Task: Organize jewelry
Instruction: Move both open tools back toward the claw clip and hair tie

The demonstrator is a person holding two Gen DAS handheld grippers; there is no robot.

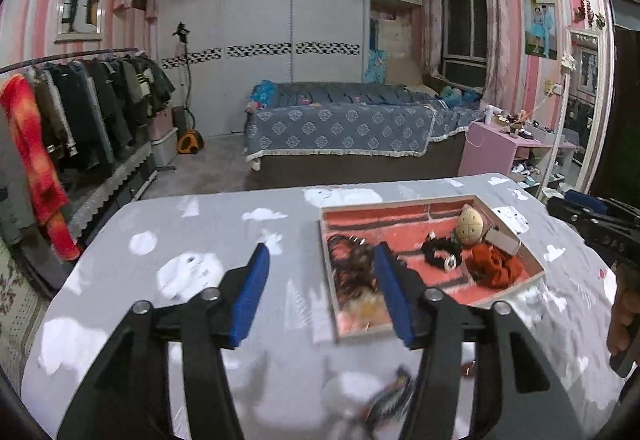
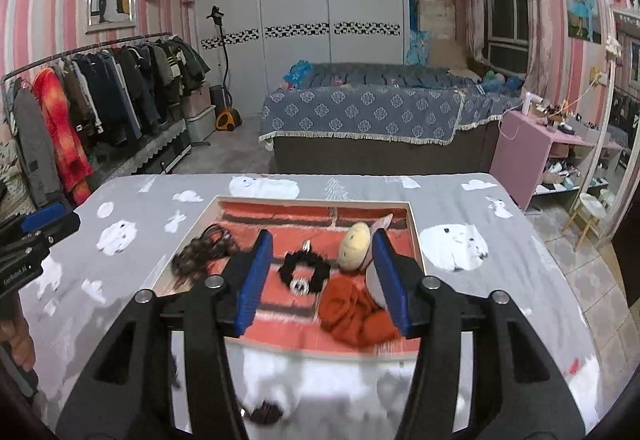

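My left claw [image 1: 322, 288] hangs wide and empty above the worktop [image 1: 192, 320], its right blue pad over the near-left part of the tray [image 1: 536, 272]; my right claw [image 2: 320, 276] is likewise wide and empty, poised above the tray's near half. The tray [image 2: 416, 240], lined in red with dark stripes, already holds the jewelry: a brown tangle of cords or beads [image 2: 204, 252] at its left, a black scrunchie with a metal charm [image 2: 304, 268] at centre, an orange scrunchie [image 2: 352, 312] at the near right, and a round yellowish plush piece [image 2: 354, 244] behind it. Loose items remain outside the tray on the near edge of the worktop: a blurred striped band [image 1: 388, 396] under my left claw, and a small dark piece [image 2: 266, 412] under my right; what each is I cannot tell. I judge the task mostly done, with these strays left to collect. Risks: the soft cloth cover may bunch between my pads when I pinch a flat item, dragging the tray; the brown tangle may snag a pad passing low over it; and both claws working near the same edge may collide.
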